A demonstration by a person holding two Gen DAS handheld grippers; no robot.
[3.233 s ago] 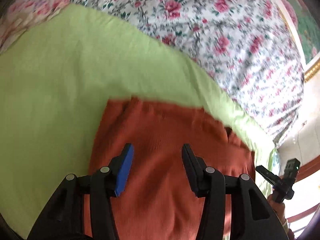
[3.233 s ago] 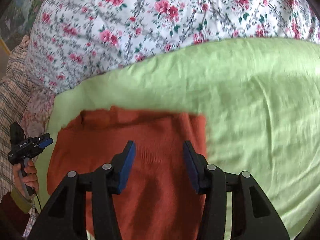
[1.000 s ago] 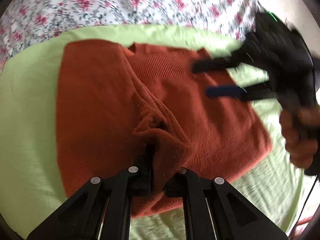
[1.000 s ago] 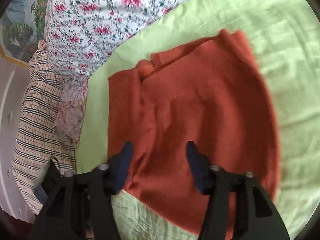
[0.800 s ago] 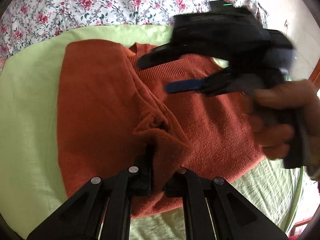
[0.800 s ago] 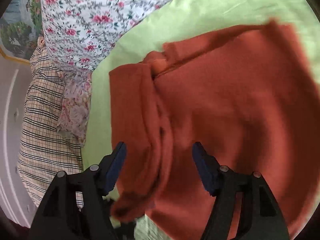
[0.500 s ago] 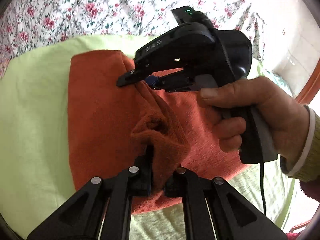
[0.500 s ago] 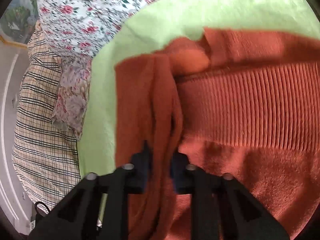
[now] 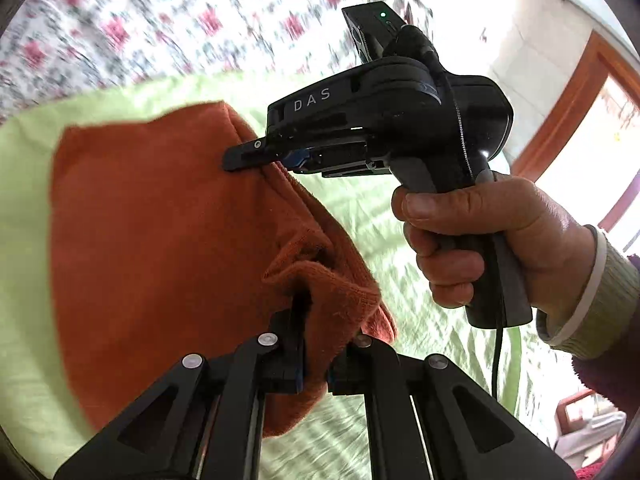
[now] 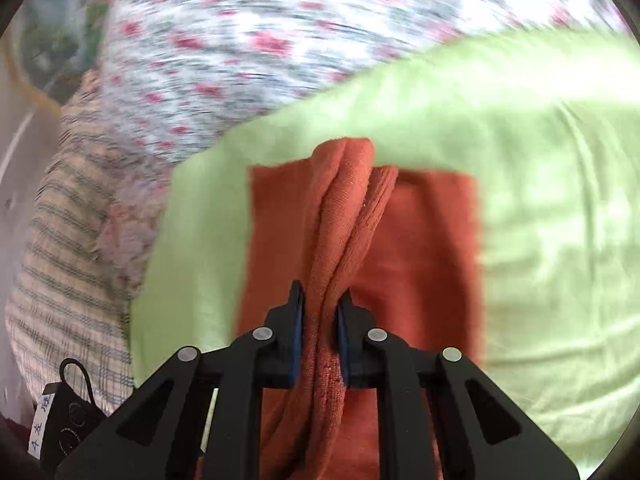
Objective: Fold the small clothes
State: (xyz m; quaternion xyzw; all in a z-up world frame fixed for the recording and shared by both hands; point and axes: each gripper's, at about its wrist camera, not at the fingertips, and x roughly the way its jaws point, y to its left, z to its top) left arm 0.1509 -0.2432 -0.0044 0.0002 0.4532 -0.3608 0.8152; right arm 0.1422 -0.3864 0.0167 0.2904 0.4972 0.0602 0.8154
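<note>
A rust-orange knit garment (image 9: 160, 240) hangs lifted over a light green sheet (image 9: 24, 320). My left gripper (image 9: 316, 340) is shut on a bunched fold of its near edge. My right gripper (image 9: 264, 156), held in a hand, is shut on the garment's far edge, seen from the side in the left wrist view. In the right wrist view the right gripper (image 10: 320, 320) pinches a thick fold of the orange garment (image 10: 420, 240), which drapes down over the green sheet (image 10: 540, 200).
A floral quilt (image 10: 260, 40) lies beyond the green sheet. A plaid cloth (image 10: 60, 260) lies at the left. A wooden door frame (image 9: 568, 100) stands at the right. The other gripper's body (image 10: 68, 420) shows at lower left.
My right gripper came in over the garment and shut on its far edge. Both grippers have lifted the fold up off the sheet. My left gripper has stayed shut on the garment.
</note>
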